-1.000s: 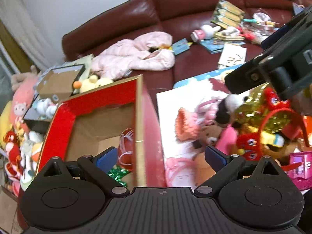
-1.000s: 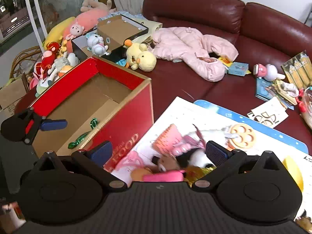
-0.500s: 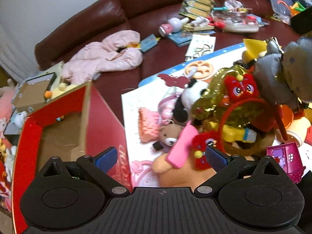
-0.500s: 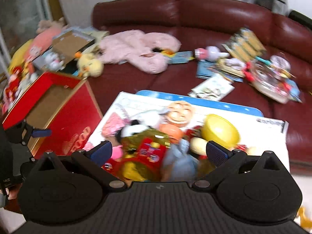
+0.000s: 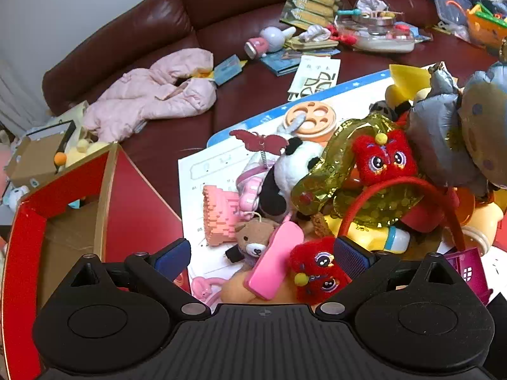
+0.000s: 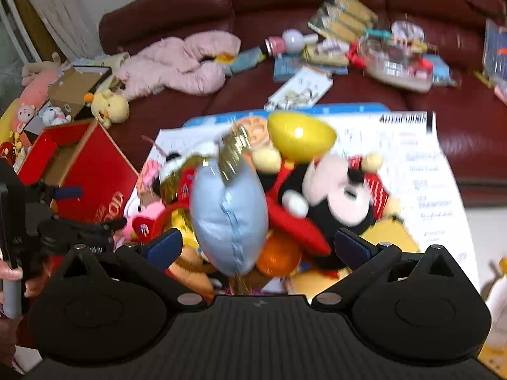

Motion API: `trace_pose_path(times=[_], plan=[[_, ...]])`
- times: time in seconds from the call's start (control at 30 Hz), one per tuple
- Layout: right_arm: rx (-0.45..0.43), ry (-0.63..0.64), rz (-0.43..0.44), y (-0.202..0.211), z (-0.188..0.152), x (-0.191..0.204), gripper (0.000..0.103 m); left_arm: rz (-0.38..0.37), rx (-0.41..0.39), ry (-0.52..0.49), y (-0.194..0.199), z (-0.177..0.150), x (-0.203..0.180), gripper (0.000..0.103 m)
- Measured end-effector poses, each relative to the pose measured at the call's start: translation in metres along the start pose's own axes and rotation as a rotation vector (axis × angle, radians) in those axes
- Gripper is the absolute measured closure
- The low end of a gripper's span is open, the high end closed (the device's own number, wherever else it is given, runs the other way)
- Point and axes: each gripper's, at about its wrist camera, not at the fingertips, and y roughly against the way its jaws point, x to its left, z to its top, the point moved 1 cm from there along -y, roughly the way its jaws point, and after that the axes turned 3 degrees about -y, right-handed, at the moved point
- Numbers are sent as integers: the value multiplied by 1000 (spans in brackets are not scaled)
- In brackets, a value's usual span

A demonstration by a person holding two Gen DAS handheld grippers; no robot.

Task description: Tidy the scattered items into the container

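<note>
A red cardboard box [image 5: 63,209] stands open-topped at the left edge of the white sheet [image 5: 209,171], just beside the toy pile, seemingly set there so each pick needs only a short carry. The left tongs [image 5: 263,253] hang spread wide and empty over the pile's near left side, a small brown teddy [image 5: 253,243] and a pink flat toy [image 5: 275,266] between their blue pads [image 5: 172,255], which suggests one of these is the next pick. To the right a panda plush [image 5: 285,174], a gold foil balloon [image 5: 336,177] and a red headband [image 5: 396,196] are heaped together. Further right, the right tongs [image 6: 258,247] are likewise spread and carry nothing, poised over a pale blue foil balloon [image 6: 229,218] and a Mickey Mouse plush [image 6: 336,196], with a yellow plastic egg [image 6: 301,134] behind. Most of the toys still lie outside the box. The left view alone shows the teddy and the box's near corner in sharp detail; the right view, blurred, alone shows the Mickey plush, a yellow duck plush [image 6: 109,107] on the sofa [image 6: 443,15] behind the box, and the left tongs from outside at the frame's left edge.
</note>
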Motion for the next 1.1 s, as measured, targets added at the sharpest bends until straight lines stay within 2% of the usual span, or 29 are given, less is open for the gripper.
trace_pose_path(times=[0.13,0.27,0.47,0.53,0.63,0.67,0.8,1.1], plan=[[44,-47,39,-10,-10,0,1,-7,8,4,-3,-3,0,1],[84,-31,45,-21,-21,6,1,-9,14,8,-9,-1,0,1],[50,-19,23,-34,-20,13,3,-21,-2,14,-13,6,6,1],[34,11,-5,-37,-18,14,11,-25,-10,13,-13,9,6,1],[-2,53,-53,-38,-10,12,34,-32,-21,2,-15,15,4,1],[-19,53,-62,-37,-6,10,36,-36,-25,-5,-16,18,2,1],[-93,35,-107,-34,11,-5,36,-46,-45,-47,-19,28,-8,1],[-115,-62,-121,-46,33,-41,32,-73,-102,-61,-28,64,-10,1]])
